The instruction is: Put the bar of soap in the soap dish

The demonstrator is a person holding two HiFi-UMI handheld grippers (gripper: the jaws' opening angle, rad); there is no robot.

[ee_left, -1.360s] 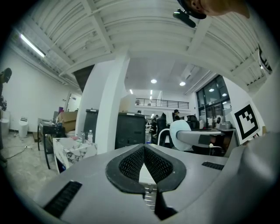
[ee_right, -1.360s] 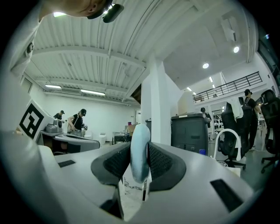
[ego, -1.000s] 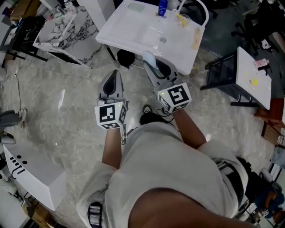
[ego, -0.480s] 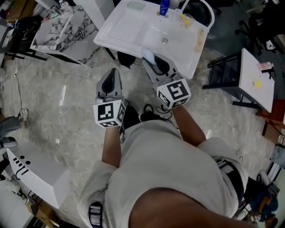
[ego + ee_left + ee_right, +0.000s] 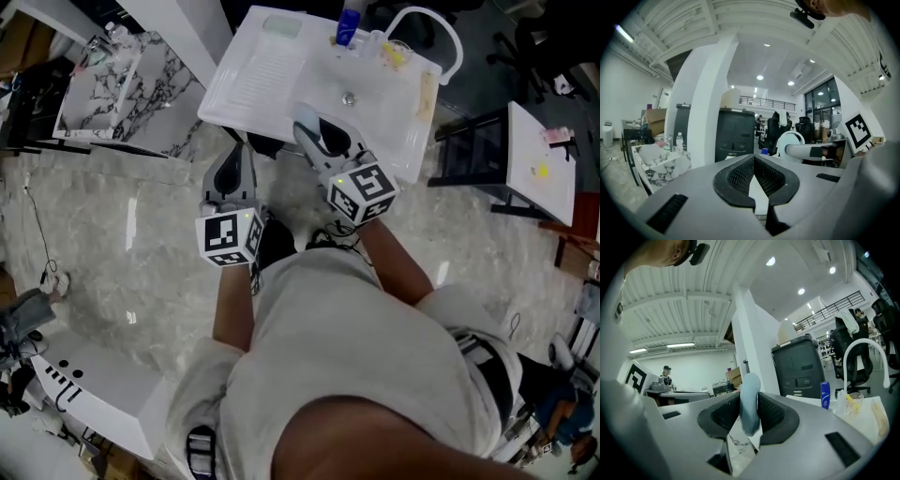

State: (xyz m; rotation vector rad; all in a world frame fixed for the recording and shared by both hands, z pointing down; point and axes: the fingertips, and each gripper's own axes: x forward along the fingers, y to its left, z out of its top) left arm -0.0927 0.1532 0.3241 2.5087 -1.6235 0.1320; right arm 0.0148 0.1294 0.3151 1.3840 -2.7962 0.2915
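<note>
My right gripper is shut on a pale blue bar of soap, held edge-up just over the front edge of the white sink unit. In the right gripper view the soap stands upright between the two pads of the right gripper. A pale green soap dish lies at the sink unit's back edge, beyond the ribbed drainboard. My left gripper hangs left of the right one, short of the sink. Its jaws meet at the tips with nothing between them, as the left gripper also shows in its own view.
A blue bottle, a clear cup and an arched white tap stand behind the basin. A marble-topped table is at the left. A black frame and a white table stand at the right.
Both grippers have moved forward towards the sink unit, which now lies closer under them. The right gripper still holds the soap, now over the sink's front edge.
</note>
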